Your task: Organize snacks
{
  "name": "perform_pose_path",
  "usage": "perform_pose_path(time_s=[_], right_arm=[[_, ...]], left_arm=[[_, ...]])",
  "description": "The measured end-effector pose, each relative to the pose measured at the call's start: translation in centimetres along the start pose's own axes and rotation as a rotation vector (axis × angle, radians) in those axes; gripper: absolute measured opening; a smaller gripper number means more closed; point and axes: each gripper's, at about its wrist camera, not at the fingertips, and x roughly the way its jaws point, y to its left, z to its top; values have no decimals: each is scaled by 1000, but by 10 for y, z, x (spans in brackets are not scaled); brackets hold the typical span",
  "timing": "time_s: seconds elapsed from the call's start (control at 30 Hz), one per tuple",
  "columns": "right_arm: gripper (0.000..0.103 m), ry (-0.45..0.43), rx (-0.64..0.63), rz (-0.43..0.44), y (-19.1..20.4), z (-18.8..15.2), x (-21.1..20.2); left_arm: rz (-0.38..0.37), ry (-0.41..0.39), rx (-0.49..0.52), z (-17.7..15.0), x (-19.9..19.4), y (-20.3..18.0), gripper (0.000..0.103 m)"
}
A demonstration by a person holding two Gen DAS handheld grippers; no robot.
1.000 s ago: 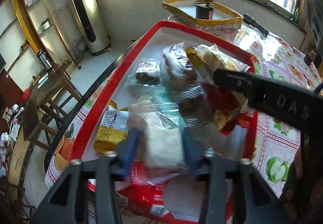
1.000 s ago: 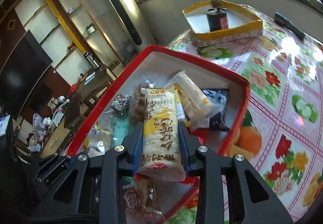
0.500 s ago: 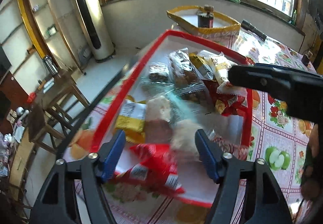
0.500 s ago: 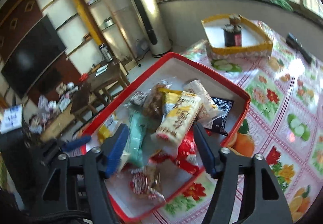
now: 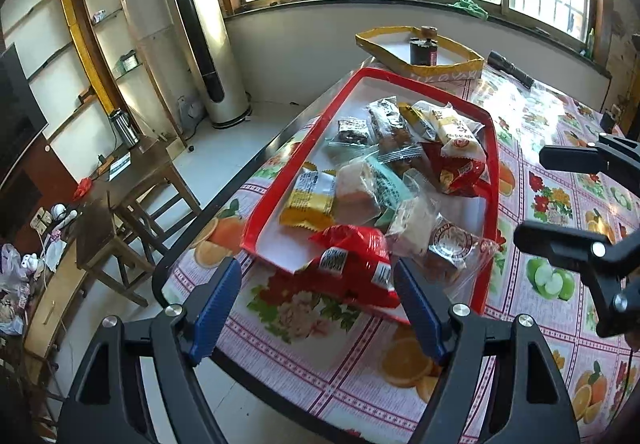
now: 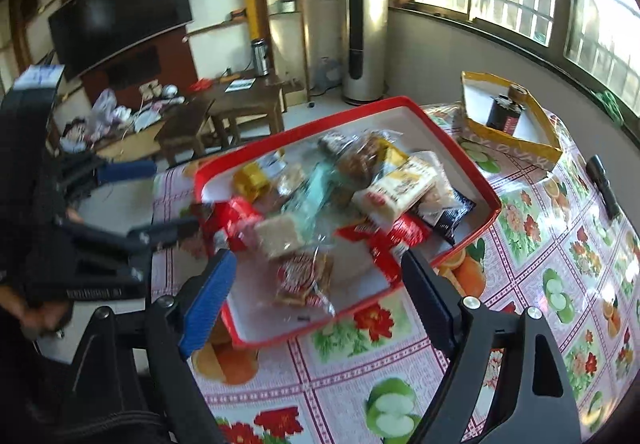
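— Red tray [image 5: 491, 179] on the flowered desk [image 5: 552, 203], that's where every snack is now, heaped toward its near end. Both grippers sit on this side of the tray, pointing down at it.

— Which one's closer to the pile?

— Hard to split. The left gripper [image 5: 318, 308] has the red packet [image 5: 352, 264] right ahead of its tips, hanging over the tray's near rim. The right gripper [image 6: 316, 296] faces the near corner, with the clear-wrapped biscuit pack [image 6: 302, 276] just in front.

— And the long cream bar?

— Cream bar [image 6: 396, 189] lies on top of the heap, toward the tray's far side, long axis slanting across the tray, not in line with either gripper.

— Holding anything?

— No. The left gripper's jaws stand wide apart with nothing between the blue pads [image 5: 216, 296]. The right gripper's jaws have just been opening; they're apart too, and empty.

— The yellow box [image 6: 516, 147]?

— Beyond the tray, well clear, with a dark jar [image 6: 505, 113] in it.
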Motion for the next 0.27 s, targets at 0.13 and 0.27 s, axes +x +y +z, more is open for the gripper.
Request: perform_pose_path(time_s=[0.13,0.27], right_arm=[[85,6,-42,-1,7,-6,-4],[86,1,-62,8,14,-7,-8]], left_arm=[[10,-26,1,-5,-7,1,79],[17,-47,1,-8,-14,2,79]])
